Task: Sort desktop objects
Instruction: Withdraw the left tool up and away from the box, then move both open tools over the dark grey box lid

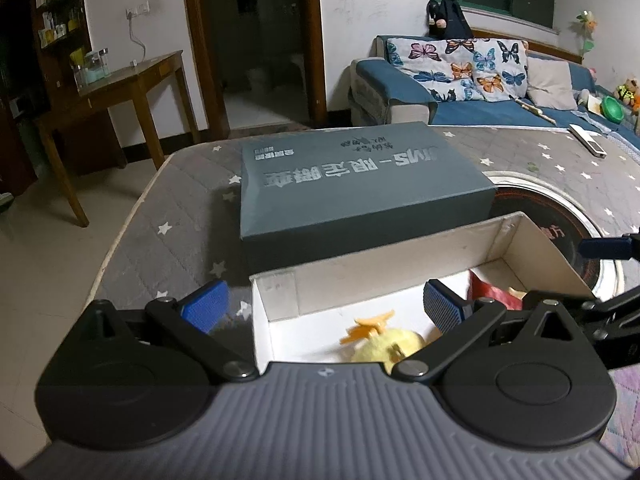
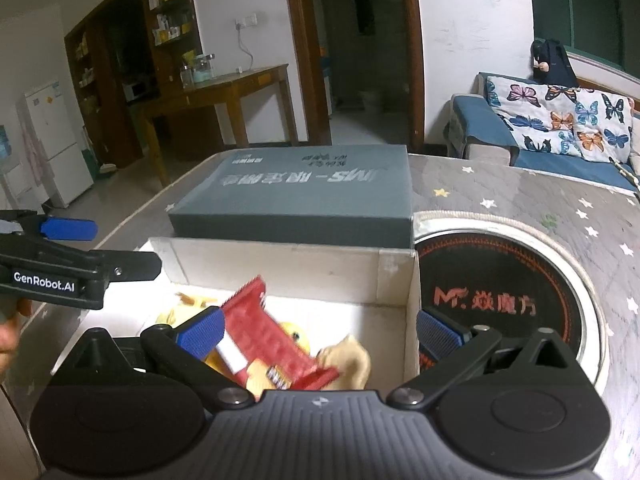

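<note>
Your left tongs gape wide and empty over the open white cardboard box; your right tongs gape equally wide, gripping nothing. In the box lie a red snack packet and a yellow plush toy. A closed grey-blue box lies behind on the star-quilted table.

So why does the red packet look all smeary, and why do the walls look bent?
Right wrist view: the red packet is motion-blurred above the white box, and the fisheye lens bends the door frame. Left wrist view: the yellow toy is blurred too; the gray box looks sharp.
</note>
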`<state>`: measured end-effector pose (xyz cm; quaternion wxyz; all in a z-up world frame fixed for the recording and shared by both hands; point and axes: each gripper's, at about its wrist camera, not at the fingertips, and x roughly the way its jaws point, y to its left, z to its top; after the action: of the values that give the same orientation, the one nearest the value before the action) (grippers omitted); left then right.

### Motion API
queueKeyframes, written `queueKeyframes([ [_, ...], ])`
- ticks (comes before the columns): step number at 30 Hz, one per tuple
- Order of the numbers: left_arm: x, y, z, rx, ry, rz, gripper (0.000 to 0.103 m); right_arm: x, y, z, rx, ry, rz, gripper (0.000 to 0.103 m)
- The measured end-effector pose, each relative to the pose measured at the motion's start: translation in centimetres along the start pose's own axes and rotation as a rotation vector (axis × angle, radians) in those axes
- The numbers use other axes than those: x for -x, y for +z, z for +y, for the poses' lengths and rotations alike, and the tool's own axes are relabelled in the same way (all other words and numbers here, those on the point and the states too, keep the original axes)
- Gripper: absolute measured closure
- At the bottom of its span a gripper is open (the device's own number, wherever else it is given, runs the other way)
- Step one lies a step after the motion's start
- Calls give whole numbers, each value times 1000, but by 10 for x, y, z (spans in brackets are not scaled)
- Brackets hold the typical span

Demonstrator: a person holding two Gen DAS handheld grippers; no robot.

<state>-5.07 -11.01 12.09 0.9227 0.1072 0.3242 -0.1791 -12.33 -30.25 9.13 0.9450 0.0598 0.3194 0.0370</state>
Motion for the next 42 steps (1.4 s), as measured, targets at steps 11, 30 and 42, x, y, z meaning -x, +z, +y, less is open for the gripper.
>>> queueKeyframes([
  [11, -32, 39, 37, 73, -12, 17, 0, -33, 60, -33, -30, 17, -4, 0],
  [30, -129, 74, 121, 390, -138, 127, 0, -136, 94, -89, -188, 114, 125, 0],
  [42, -163, 60, 131, 468, -235, 177, 0, -172, 88, -104, -255, 180, 205, 0],
])
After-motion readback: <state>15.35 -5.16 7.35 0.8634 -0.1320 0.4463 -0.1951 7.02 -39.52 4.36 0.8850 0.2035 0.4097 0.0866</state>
